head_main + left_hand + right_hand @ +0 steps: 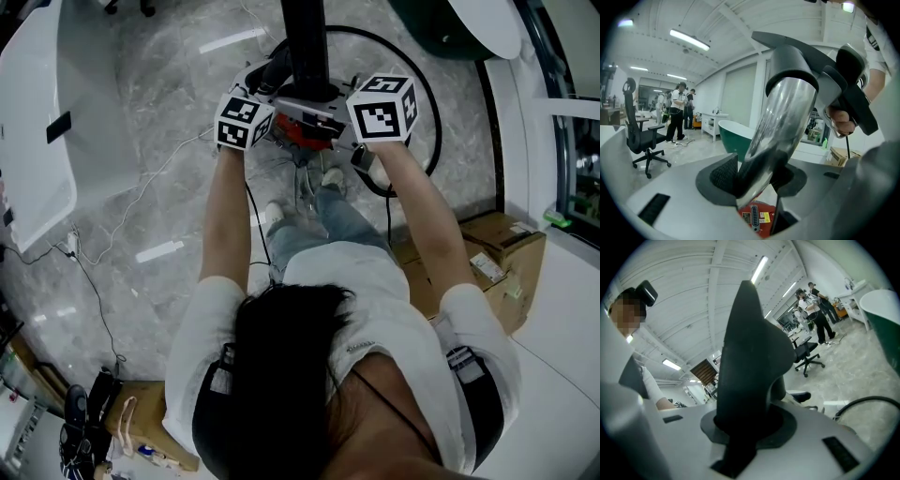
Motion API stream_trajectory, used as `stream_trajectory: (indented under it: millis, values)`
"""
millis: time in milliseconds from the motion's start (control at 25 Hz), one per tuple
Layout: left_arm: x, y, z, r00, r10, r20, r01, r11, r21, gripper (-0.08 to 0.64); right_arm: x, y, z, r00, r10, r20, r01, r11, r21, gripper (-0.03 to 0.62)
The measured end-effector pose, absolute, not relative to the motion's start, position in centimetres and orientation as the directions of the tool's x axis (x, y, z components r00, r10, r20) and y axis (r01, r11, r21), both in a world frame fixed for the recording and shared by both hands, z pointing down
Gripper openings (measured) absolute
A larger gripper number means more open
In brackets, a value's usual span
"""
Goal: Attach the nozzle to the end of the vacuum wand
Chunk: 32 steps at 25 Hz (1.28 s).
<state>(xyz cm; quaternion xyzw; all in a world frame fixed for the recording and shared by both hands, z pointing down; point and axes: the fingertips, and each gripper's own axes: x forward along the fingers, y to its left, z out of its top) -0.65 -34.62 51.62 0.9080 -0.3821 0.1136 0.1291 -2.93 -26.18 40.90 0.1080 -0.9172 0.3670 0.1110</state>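
Over the red vacuum body, in front of the person: the vacuum wand is standing roughly upright, a shiny metal tube.

- The left gripper is clamping the wand low down. Its jaws are sitting about half spread, with both pads pressing against the tube. The red body is showing just below the wand's lower end.
- The nozzle, dark grey, is sitting over the wand's top end, its collar wrapping the tube. Can't tell whether it's seating fully on the wand.
- The right gripper is gripping the nozzle. Its jaws are sitting fairly narrow, and dark plastic is filling the gap between the pads.
- In the left gripper view, the right gripper is sitting just beside the wand's upper end, with the person's hand wrapping around its handle.
- In the head view, both grippers are flanking the wand.
- A black hose is curving across the marble floor to the right of the wand.
- A cardboard box is sitting well to the right of the wand.
- A green tub is showing beyond the wand.
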Motion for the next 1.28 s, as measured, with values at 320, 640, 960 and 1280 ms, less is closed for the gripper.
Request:
stream_trajectory:
  millis: [320, 640, 960, 1280]
  values:
    - [-0.3, -35.0, 51.6, 0.691, -0.662, 0.29, -0.717, -0.68, 0.156, 0.181, -3.0, -25.7, 41.5, -0.916, -0.112, 0.384, -0.313, 0.799, -0.514, 0.084]
    - [0.3, -35.0, 51.6, 0.703, -0.649, 0.289, -0.704, -0.692, 0.159, 0.187, -2.5, -25.4, 42.1, -0.886, -0.131, 0.445, -0.332, 0.849, -0.411, 0.083]
    - [0.6, -35.0, 51.6, 0.707, -0.643, 0.293, -0.7, -0.695, 0.163, 0.19, -2.2, -25.4, 42.6, -0.86, -0.162, 0.483, -0.345, 0.883, -0.318, 0.083]
    - [1.1, -34.9, 51.7, 0.71, -0.635, 0.304, -0.694, -0.703, 0.152, 0.19, -1.8, -25.3, 42.8, -0.827, -0.182, 0.531, -0.355, 0.902, -0.245, 0.082]
